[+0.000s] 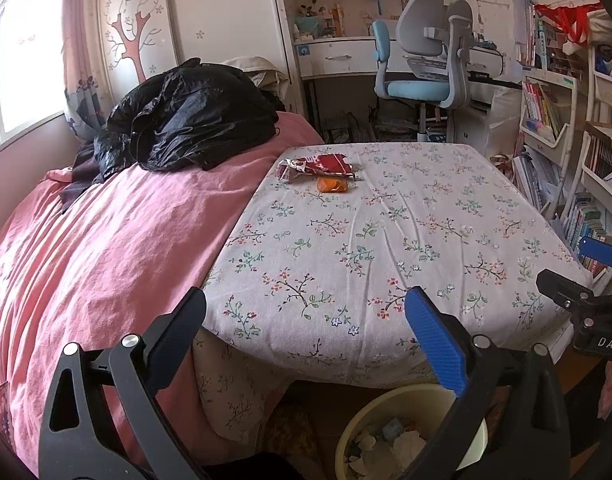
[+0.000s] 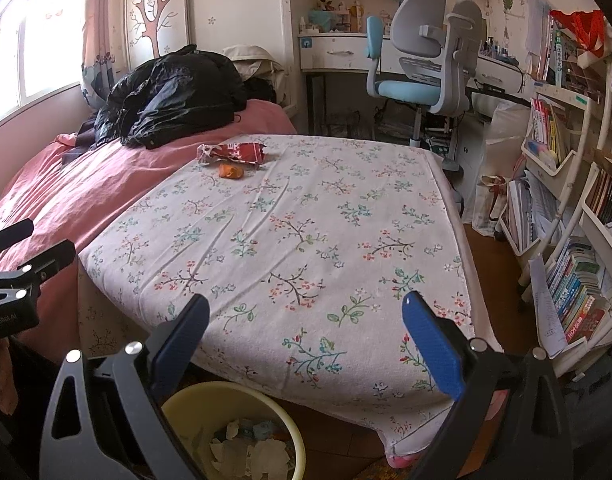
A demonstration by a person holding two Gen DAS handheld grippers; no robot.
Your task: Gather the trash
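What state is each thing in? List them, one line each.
Left tool: open, empty, held above the bed's near edge.
Right tool: open, empty.
Red wrapper: crumpled, lying on the floral sheet.
Orange wrapper: lying beside the red one, in front of it.
Yellow bin: upright on the floor, no lid, partly filled with paper scraps.
Black jacket: heaped on the pink blanket.

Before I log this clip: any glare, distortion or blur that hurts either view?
Left wrist view: window blown out white, strong fisheye bending of the bed, dark corner vignette; red wrapper stays sharp. Right wrist view: same window glare and curvature, bin edge slightly soft; wrapper readable.
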